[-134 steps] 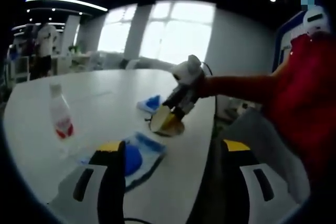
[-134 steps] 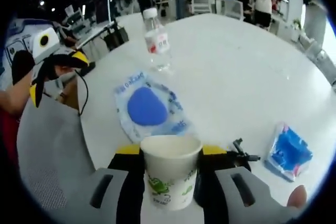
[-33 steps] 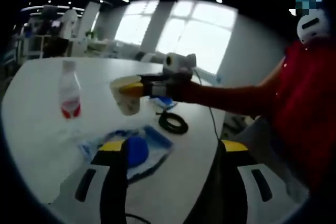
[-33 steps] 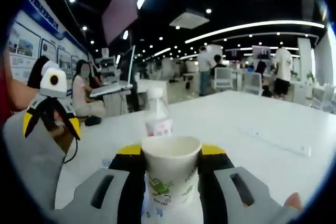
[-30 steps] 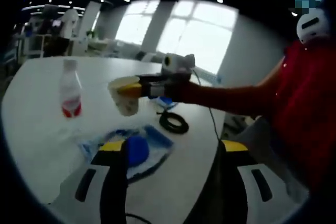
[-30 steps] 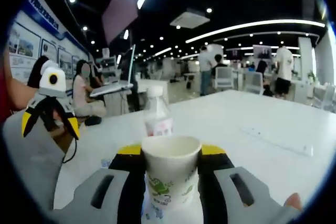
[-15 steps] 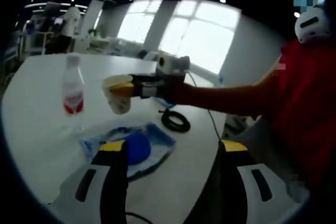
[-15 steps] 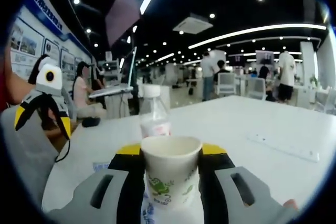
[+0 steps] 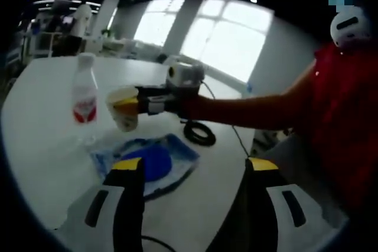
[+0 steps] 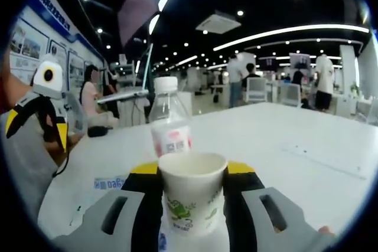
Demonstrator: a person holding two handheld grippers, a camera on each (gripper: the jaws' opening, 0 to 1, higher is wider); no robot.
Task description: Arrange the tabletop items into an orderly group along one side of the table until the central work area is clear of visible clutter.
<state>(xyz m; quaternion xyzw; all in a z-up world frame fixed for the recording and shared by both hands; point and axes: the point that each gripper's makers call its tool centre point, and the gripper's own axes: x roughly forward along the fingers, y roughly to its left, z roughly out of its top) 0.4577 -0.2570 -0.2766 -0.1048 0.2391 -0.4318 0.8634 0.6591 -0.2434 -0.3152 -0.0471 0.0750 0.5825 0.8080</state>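
The right tool (image 10: 192, 196) grips a white paper cup with green print (image 10: 192, 196), held above the white desk (image 10: 283, 146). Just beyond it stands a clear plastic bottle with a red label (image 10: 169, 127). The left tool (image 9: 188, 205) is unclenched, holding nothing; a blue-and-white plastic packet (image 9: 150, 160) lies ahead of it, a black coiled cable (image 9: 199, 134) farther off.

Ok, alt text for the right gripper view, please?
The right tongs grip an upright paper cup above a white table. A capped water bottle stands just beyond it, and the left tongs hang open at the left.
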